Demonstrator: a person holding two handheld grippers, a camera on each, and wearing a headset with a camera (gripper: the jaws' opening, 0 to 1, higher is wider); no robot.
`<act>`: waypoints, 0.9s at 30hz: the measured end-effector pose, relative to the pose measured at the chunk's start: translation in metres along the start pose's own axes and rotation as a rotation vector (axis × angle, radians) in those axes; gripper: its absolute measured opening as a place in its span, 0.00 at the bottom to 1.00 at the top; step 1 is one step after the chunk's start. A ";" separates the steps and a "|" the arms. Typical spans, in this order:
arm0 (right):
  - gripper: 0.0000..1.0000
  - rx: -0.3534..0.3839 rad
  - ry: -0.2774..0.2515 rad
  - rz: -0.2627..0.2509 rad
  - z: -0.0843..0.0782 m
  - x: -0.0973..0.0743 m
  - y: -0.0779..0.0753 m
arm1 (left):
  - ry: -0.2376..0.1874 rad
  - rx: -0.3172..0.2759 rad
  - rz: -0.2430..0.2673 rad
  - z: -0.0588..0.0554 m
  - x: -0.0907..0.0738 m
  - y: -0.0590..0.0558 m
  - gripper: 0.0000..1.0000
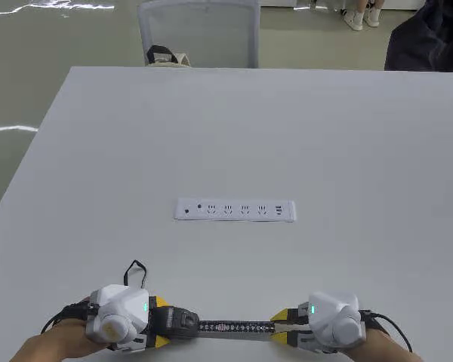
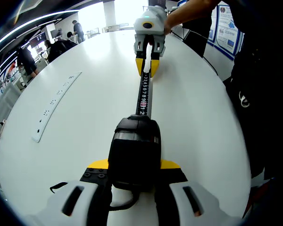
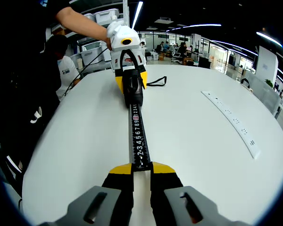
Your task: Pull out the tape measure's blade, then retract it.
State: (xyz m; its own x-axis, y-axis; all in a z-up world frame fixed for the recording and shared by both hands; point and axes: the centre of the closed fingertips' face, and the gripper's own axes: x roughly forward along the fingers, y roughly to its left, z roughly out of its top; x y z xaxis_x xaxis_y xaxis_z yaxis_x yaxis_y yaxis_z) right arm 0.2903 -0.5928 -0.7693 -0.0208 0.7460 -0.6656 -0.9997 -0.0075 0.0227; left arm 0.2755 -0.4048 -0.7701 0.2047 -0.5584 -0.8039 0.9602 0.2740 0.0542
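Looking down from the head view, both tools sit at the near edge of the white bench [image 1: 287,136], facing each other. My left tongs [image 1: 160,322] are clamped on the black body of the tape measure [image 1: 183,323], whose case sits snug between the yellow tips. In the left gripper view the case sits right in front of the camera, boxy and dark, and any label on it is too blurred for me to read.

The blade [image 1: 234,326] is out. It runs in a straight black strip from the mouth of the case across to my right tongs [image 1: 281,326], which are pinched tight on its free end. It runs low along the bench, and I cannot tell whether it touches the surface.

Now the writing. In the right gripper view the white numerals on the black blade read clearly, 2, 3, 4, 5, 6, 7, 8, 9 running away from my yellow tips. After those comes a red mark, and beyond it smaller digits 1, 2, 3, 4 lead up to the case. Fine tick marks line both edges. The left gripper view shows the same scale from the other end.

A thin black strap [image 1: 136,270] loops on the bench just behind the left tool. Further out, well apart from the tape, a white power strip [image 1: 235,210] lies flat with its row of sockets facing up, and its markings are too small to make out. A grey mesh chair [image 1: 200,34] stands at the far edge.
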 end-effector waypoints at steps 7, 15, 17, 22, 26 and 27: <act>0.10 0.004 0.006 -0.003 -0.005 -0.006 -0.001 | 0.002 -0.001 -0.001 0.000 0.000 0.000 0.30; 0.10 0.010 0.012 -0.006 -0.011 -0.012 -0.001 | 0.005 0.000 -0.003 0.000 0.000 -0.001 0.30; 0.10 0.016 0.012 -0.006 -0.014 -0.014 -0.002 | 0.006 -0.001 -0.004 0.001 0.000 -0.001 0.30; 0.10 0.026 0.016 -0.010 -0.020 -0.019 -0.003 | 0.010 -0.002 -0.004 0.003 0.000 -0.001 0.31; 0.10 0.035 0.019 -0.014 -0.025 -0.023 -0.003 | 0.011 -0.002 -0.005 0.002 0.000 -0.001 0.31; 0.10 0.036 0.020 -0.014 -0.026 -0.024 -0.003 | 0.011 -0.002 -0.006 0.003 0.000 -0.001 0.31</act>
State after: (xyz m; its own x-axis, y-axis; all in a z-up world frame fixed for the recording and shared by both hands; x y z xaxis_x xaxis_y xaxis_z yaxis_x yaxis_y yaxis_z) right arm 0.2931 -0.6273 -0.7727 -0.0073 0.7322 -0.6810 -0.9988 0.0271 0.0398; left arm 0.2748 -0.4072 -0.7686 0.1971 -0.5511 -0.8108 0.9609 0.2726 0.0483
